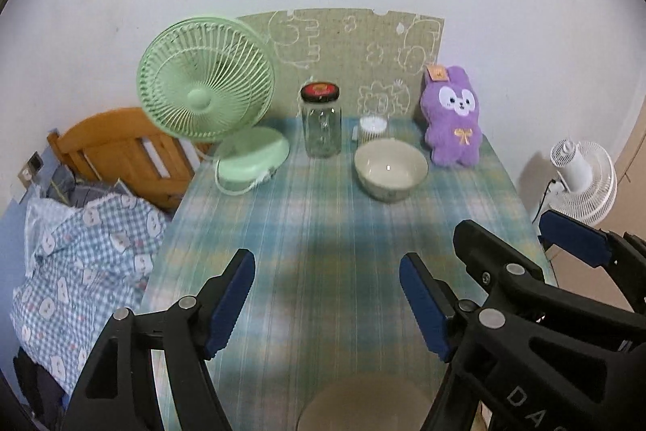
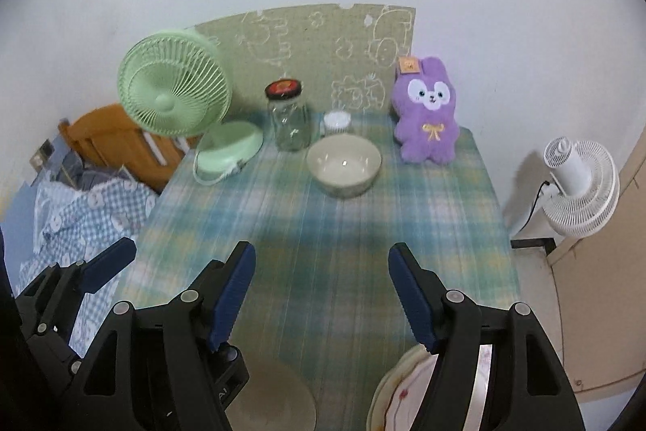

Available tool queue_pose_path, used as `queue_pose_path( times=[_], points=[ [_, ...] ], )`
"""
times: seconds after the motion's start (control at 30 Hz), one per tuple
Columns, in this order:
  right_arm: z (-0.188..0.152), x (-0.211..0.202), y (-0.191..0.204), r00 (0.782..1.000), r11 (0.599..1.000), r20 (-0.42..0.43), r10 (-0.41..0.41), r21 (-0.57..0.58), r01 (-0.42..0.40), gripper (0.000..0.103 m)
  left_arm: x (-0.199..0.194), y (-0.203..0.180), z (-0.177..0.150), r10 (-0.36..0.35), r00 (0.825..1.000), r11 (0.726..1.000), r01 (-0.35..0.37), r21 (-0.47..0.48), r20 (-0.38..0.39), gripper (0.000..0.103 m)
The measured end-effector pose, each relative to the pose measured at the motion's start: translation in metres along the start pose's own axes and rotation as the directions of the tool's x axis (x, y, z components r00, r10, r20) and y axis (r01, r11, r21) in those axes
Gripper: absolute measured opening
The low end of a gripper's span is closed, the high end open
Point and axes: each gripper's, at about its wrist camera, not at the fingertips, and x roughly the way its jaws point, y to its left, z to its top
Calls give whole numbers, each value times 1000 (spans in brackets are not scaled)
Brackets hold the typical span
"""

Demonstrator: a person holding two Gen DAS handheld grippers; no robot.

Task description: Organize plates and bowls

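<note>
A cream bowl point(image 1: 391, 169) stands upright on the plaid tablecloth toward the far side; it also shows in the right wrist view point(image 2: 344, 163). A beige round dish point(image 1: 365, 404) lies at the near table edge below my left gripper; it also shows in the right wrist view point(image 2: 274, 396). A patterned plate point(image 2: 397, 392) lies at the near right, partly hidden by a finger. My left gripper point(image 1: 327, 303) is open and empty above the table. My right gripper point(image 2: 321, 295) is open and empty beside it, and shows in the left wrist view point(image 1: 521, 249).
At the back stand a green desk fan point(image 1: 208, 83), a glass jar with a black lid point(image 1: 321, 122), a small white container point(image 1: 373, 128) and a purple plush rabbit point(image 1: 452, 118). A bed with checked bedding point(image 1: 76, 249) lies left; a white fan point(image 1: 583, 180) stands right.
</note>
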Motion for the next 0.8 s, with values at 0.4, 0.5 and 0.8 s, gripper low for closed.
queue_pose_path(
  times=[0.4, 0.5, 0.8],
  points=[
    [59, 73, -16, 998, 995, 5, -67, 80, 66, 71, 68, -9, 59, -4, 999, 999, 1, 49, 46, 76],
    [71, 98, -22, 997, 991, -9, -75, 108, 76, 69, 94, -9, 70, -15, 1000, 999, 13, 48, 28, 76],
    [94, 173, -42, 992, 981, -54, -112, 152, 119, 62, 174, -19, 95, -38, 999, 997, 39, 65, -15, 75]
  ],
)
